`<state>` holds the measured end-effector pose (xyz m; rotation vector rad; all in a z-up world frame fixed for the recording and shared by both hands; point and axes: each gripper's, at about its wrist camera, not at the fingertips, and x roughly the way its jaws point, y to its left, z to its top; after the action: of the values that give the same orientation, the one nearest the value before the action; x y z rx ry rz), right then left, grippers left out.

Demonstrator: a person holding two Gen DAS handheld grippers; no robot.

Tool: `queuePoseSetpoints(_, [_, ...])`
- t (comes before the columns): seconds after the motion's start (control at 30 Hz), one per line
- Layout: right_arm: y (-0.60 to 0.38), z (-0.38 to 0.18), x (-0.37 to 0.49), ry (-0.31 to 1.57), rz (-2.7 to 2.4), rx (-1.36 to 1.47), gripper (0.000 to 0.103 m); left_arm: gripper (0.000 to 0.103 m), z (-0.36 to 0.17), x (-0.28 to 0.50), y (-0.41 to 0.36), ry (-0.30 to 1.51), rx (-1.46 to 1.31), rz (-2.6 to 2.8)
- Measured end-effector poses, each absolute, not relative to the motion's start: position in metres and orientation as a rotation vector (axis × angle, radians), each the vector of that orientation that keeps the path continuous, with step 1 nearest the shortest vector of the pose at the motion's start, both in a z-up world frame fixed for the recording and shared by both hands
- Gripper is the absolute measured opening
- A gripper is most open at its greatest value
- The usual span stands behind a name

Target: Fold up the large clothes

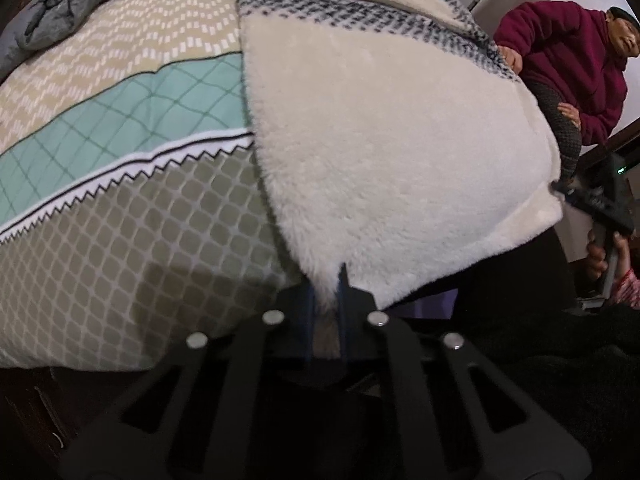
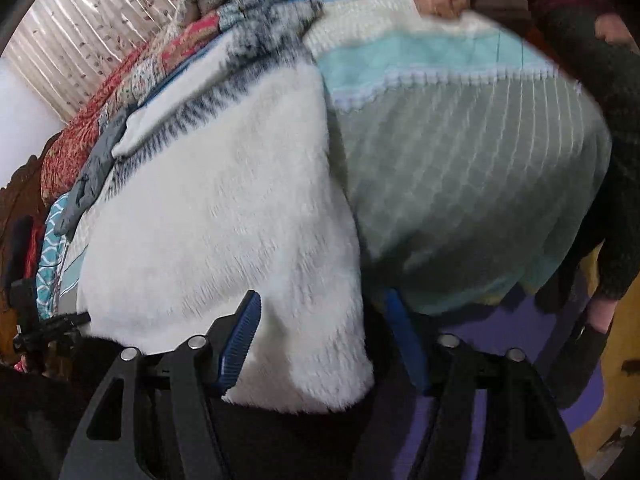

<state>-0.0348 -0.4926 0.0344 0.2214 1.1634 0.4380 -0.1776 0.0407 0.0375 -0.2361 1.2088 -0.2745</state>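
Clamped on cloth: the left gripper (image 1: pixel 326 292), black-framed with blue finger pads, has its jaws drawn together on the near corner of a large cream-white fleece garment (image 1: pixel 392 152) with a black-and-white houndstooth band. The pinched corner hangs over the edge of the bed directly ahead of the fingertips.

The right gripper (image 2: pixel 324 336), of the same black-and-blue build, sits at the garment's (image 2: pixel 224 220) other near corner. In its own blurred view, its jaws stand wide apart, the fleece corner draped between them; one blue pad (image 2: pixel 240 340) lies against the pile, while the other is half hidden behind the cloth. From the left wrist view, the right gripper (image 1: pixel 576 194) shows at the far right, meeting the garment's edge, a hand (image 1: pixel 604 256) around its handle.

Beyond the fingers, the garment spreads flat across a quilted bedspread (image 1: pixel 120 128) patterned in beige, teal and grey with a zigzag stripe. Farther off to the left lies a crumpled grey jacket (image 1: pixel 60 8).

At the far side of the bed, a second person in a maroon fleece top (image 1: pixel 572 68) rests a hand (image 1: pixel 512 56) on the garment's houndstooth edge.
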Motion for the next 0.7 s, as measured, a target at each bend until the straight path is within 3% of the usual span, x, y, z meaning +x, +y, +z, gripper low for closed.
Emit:
queuePoseSetpoints(0.03, [-0.492,0.028,-0.038,1.198,0.471,0.232,0.001,0.008,0.044,-0.180,0.041,1.193,-0.239,-0.287])
queuePoseSetpoints(0.07, [-0.491,0.027,-0.044,1.211,0.503,0.240,0.000,0.007,0.048,-0.183,0.041,1.182,-0.247,-0.296])
queuePoseSetpoints(0.3, [-0.503,0.104,-0.046,0.991,0.686,0.365,0.000,0.007,0.099,-0.167,0.077,1.067,-0.577,-0.384])
queuePoseSetpoints(0.5, [-0.488,0.163,0.060,0.868,0.624,0.409,0.000,0.008,0.135,-0.083,0.123,0.938,-0.736,-0.300])
queuePoseSetpoints(0.53, [-0.481,0.160,0.085,0.888,0.568,0.411,0.000,0.012,0.134,-0.066,0.128,0.937,-0.718,-0.264])
queuePoseSetpoints(0.57, [-0.471,0.155,0.113,0.909,0.505,0.401,0.000,0.028,0.130,-0.042,0.127,0.942,-0.666,-0.205])
queuePoseSetpoints(0.6, [-0.463,0.148,0.133,0.922,0.456,0.381,0.000,0.037,0.121,-0.019,0.125,0.956,-0.570,-0.105])
queuePoseSetpoints(0.63, [-0.453,0.131,0.159,0.967,0.378,0.349,0.000,0.042,0.113,-0.008,0.127,0.971,-0.514,-0.033])
queuePoseSetpoints(0.7, [-0.455,0.094,0.189,1.081,0.336,0.474,0.000,0.042,0.076,0.023,0.130,1.111,-0.411,0.126])
